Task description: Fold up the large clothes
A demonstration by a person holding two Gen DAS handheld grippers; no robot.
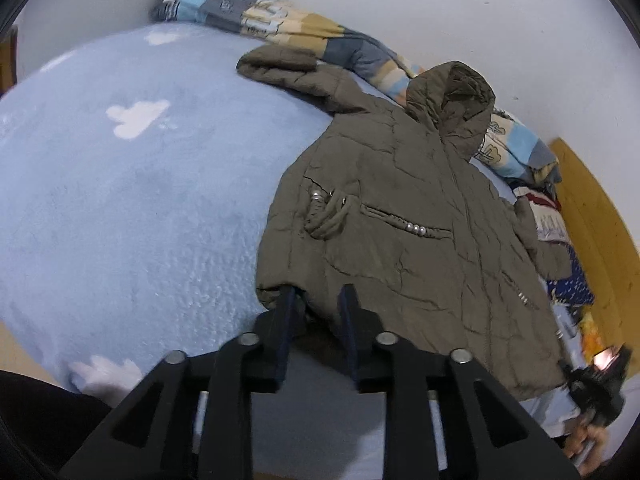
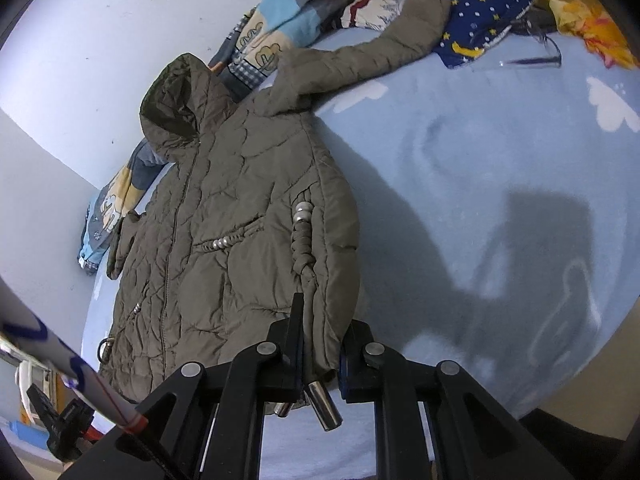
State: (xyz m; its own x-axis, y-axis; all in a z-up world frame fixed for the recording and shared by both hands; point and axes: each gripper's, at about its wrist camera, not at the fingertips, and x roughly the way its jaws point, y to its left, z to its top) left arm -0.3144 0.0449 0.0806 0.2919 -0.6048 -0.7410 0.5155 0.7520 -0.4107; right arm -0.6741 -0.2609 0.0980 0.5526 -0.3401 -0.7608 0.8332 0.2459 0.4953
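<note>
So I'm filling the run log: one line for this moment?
step: folding | left gripper: shut on jacket hem | right gripper: shut on hem | bed

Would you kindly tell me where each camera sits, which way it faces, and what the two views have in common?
Left wrist: rides the left gripper, looking down over the olive quilted hooded jacket on the light blue fleece blanket; a hand shows at lower right.
Right wrist: rides the right gripper, looking down along the jacket from its other hem corner; no hand is clearly visible.
Shared: jacket, blanket, striped patchwork quilt by the wall; each gripper pinches the hem.
</note>
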